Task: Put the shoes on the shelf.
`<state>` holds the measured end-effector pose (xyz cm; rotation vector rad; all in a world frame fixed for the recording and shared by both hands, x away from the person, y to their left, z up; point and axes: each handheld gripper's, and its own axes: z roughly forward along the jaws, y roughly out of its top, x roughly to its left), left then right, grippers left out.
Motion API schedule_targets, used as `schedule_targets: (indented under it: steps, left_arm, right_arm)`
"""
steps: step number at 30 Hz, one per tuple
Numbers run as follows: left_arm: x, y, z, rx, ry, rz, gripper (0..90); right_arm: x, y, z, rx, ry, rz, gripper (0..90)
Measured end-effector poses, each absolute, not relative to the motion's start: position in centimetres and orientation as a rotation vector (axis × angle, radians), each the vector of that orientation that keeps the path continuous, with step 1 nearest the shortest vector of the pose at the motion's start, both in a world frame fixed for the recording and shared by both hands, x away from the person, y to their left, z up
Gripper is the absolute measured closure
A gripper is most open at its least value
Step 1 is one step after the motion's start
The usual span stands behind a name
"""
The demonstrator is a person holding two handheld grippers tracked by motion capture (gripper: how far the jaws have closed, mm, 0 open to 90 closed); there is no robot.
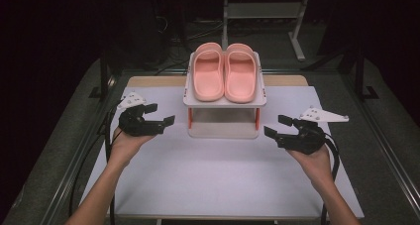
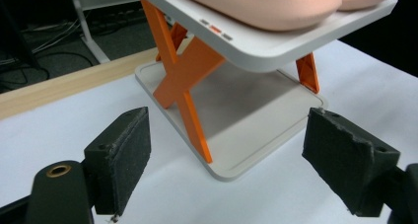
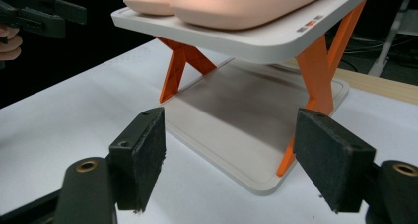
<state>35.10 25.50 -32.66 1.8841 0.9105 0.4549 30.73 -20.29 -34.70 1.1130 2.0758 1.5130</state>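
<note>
— Pink slippers (image 1: 224,71) side by side on the top shelf of the small white rack (image 1: 224,102), upper centre of the high view. Probably light, soft foam, springy, a bit slick; best pinched at the strap or a side wall.

— Pointing which way?

— Toes toward the top of the frame, heels toward the bottom; long axes parallel, running up and down. Left gripper (image 1: 161,114) at left centre, right gripper (image 1: 276,125) at right centre, both spread wide, holding nothing.
</note>
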Motion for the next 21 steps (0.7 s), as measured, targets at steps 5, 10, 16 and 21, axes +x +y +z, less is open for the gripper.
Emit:
schedule_targets:
  steps: [5,10,16,21]
  left_arm:
    - [34.8,25.7,-33.3,1.895,0.912,0.449,17.1]
    - [34.5,25.9,-33.8,1.896,0.916,0.445,16.7]
    - [34.0,26.1,-34.1,1.889,0.916,0.441,16.1]
    - [33.6,26.3,-34.4,1.889,0.914,0.438,16.1]
  right_arm:
    - [30.5,-20.5,-35.1,1.130,2.071,1.520,27.3]
    - [30.3,-20.6,-35.7,1.137,2.077,1.517,26.7]
    - [29.9,-20.8,-36.4,1.150,2.082,1.517,26.6]
    - [29.7,-21.0,-36.8,1.156,2.078,1.520,26.2]
